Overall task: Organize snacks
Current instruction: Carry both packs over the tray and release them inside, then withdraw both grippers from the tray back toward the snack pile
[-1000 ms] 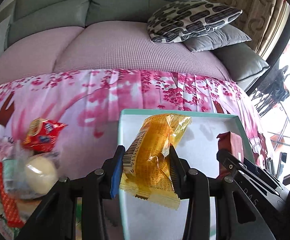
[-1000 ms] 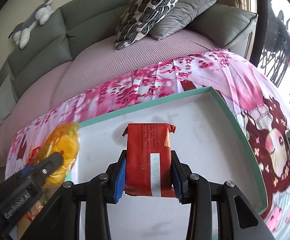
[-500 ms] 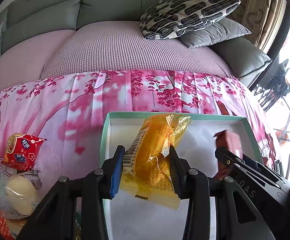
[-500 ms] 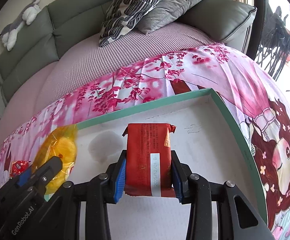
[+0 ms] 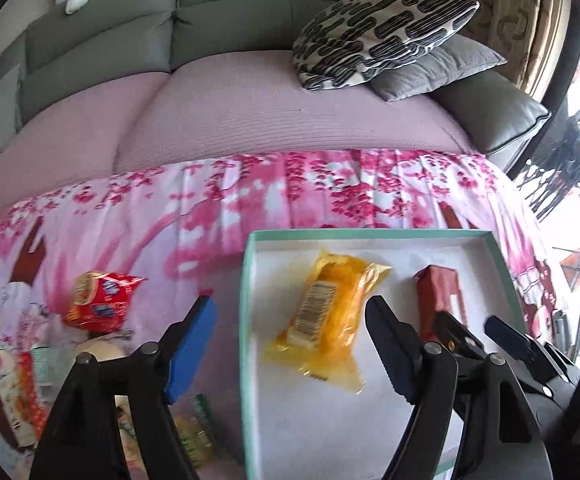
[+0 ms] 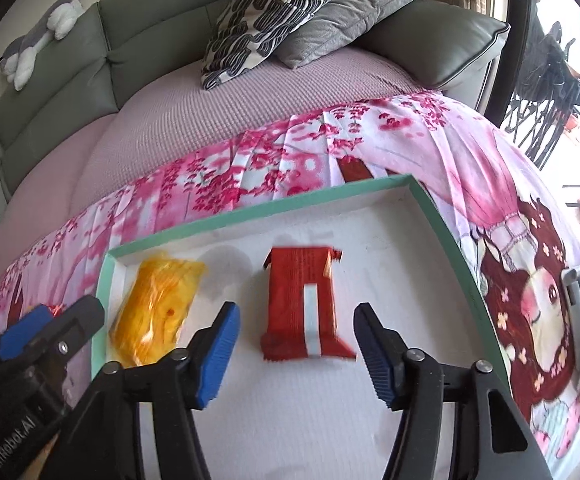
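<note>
My left gripper [image 5: 290, 344]: fingers spread, grasping nothing.
My right gripper [image 6: 296, 344]: fingers spread, grasping nothing.
Yellow snack [image 5: 332, 312]: lying in the tray [image 5: 246, 320], by its left wall.
Red snack [image 6: 306, 304]: tray's middle, apart from yellow.
Loose snacks [image 5: 102, 300]: on the tablecloth [image 5: 250, 200], left of tray.

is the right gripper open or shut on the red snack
Open. The right gripper has its pads spread wide on both sides of the red snack, which lies flat, untouched, in the tray.

Tray [image 6: 442, 216] right half bare; wrappers [image 5: 102, 300] crowd left.
</note>
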`<state>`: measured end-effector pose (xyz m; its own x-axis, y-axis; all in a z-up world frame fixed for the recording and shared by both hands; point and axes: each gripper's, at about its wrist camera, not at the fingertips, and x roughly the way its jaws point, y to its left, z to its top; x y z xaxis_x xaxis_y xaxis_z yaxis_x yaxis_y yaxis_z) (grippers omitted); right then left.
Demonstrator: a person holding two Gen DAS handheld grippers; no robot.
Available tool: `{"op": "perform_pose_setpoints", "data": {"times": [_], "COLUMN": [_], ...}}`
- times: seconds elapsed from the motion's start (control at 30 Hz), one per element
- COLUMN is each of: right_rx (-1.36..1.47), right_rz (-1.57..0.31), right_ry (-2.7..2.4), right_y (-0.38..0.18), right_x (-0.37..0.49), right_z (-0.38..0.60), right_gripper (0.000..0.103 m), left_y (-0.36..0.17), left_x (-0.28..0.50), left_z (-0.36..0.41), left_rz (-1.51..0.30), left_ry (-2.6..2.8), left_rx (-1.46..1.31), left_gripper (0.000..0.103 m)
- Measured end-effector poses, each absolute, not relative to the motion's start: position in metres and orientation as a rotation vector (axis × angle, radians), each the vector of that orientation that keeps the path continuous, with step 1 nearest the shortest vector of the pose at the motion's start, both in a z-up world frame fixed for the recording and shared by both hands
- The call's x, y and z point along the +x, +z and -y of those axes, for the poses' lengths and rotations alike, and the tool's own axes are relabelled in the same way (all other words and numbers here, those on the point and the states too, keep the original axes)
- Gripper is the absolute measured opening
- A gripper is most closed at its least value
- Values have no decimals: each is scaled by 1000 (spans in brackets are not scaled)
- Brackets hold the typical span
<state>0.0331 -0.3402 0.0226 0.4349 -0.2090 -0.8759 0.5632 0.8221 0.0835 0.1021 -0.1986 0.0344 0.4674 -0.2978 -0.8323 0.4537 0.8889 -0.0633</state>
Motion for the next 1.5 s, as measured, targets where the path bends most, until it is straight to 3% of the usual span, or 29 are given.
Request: {"op": "perform_pose_setpoints", "data": {"times": [0.53,0.6,0.7,1.5], "right_rx": [387,378,364,327], "right_rz": [-1020,-1015,-1009,-965], "right_ry": [-460,-450,-436,-281], "right_y": [19,20,20,34], "right_x": [-6,-9,-15,-26], "right_z": [297,290,278,217], "right_gripper": [90,91,103,103], "left_y": [22,21,21,26], "left_x": [81,79,74,46], "left_z": [129,118,104,19], "left_rz": [-1009,-1014,-1012,-1012], "left_ry": [-316,-291,-268,-138], "left_rx": [186,183,177,110], "left_gripper": [82,96,96,97]}}
